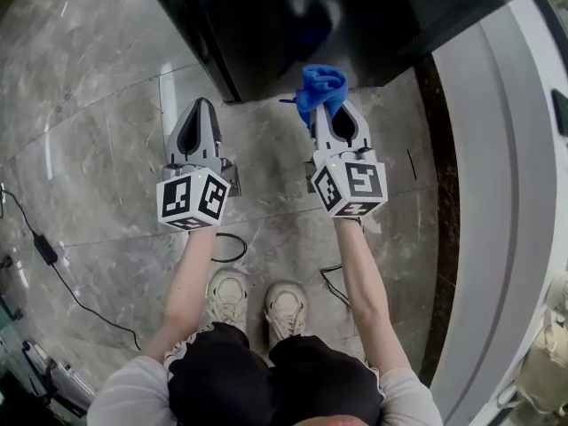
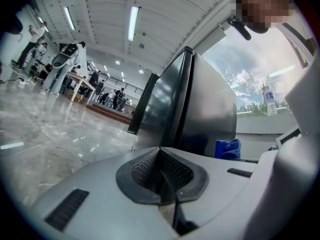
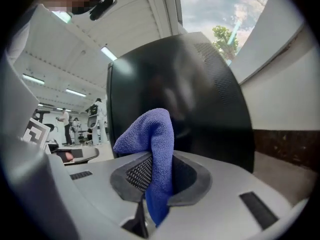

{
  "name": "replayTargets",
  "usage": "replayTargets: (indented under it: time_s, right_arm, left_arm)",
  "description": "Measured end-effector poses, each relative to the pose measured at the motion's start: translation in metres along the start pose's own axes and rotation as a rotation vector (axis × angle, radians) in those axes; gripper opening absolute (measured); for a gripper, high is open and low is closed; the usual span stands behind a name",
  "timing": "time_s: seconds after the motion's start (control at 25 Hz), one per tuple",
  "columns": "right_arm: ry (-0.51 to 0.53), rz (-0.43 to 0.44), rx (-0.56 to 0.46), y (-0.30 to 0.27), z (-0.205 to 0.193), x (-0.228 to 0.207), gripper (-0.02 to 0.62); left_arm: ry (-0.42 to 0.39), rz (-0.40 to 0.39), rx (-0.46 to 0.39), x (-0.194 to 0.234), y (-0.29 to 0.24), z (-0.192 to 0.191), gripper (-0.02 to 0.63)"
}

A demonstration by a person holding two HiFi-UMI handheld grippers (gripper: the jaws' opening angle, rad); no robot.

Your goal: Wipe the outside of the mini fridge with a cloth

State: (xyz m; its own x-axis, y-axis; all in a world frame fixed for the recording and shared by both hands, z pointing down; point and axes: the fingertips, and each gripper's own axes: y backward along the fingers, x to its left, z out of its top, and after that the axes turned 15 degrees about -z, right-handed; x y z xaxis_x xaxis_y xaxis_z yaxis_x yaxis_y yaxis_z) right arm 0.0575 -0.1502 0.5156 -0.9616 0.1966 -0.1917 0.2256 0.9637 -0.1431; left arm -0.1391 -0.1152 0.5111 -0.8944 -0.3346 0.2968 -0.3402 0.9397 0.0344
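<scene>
The black mini fridge (image 1: 319,25) stands on the floor at the top of the head view, and fills the middle of the left gripper view (image 2: 192,104) and the right gripper view (image 3: 185,89). My right gripper (image 1: 330,106) is shut on a blue cloth (image 1: 319,87), held just short of the fridge's near side. The cloth (image 3: 152,149) sticks up bunched from between the jaws. My left gripper (image 1: 201,106) is shut with nothing in it, left of the right one, close to the fridge's near left corner. The cloth (image 2: 227,148) shows small beside the fridge.
Polished marble floor (image 1: 98,149) spreads to the left. A white curved counter or wall base (image 1: 506,193) runs down the right side. Black cables (image 1: 53,264) lie on the floor near my feet (image 1: 257,304). People and tables (image 2: 75,79) stand far off.
</scene>
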Motion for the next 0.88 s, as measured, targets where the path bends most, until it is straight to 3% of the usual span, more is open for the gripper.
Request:
replayTargets:
  time_s: [0.24, 0.36, 0.6, 0.88]
  right_arm:
    - [0.009, 0.151, 0.054, -0.013, -0.04, 0.095, 0.08]
    - [0.01, 0.18, 0.073, -0.022, -0.058, 0.12, 0.08]
    - [0.025, 0.201, 0.08, -0.038, -0.079, 0.148, 0.08]
    - [0.043, 0.194, 0.062, -0.044, -0.078, 0.137, 0.08]
  left_arm:
    - [-0.049, 0.002, -0.011, 0.017, 0.014, 0.012, 0.005]
    - [-0.051, 0.039, -0.025, 0.035, 0.025, 0.017, 0.005]
    - [-0.032, 0.088, 0.006, 0.061, 0.035, 0.005, 0.005]
    - [-0.02, 0.064, 0.016, 0.06, 0.024, -0.003, 0.005]
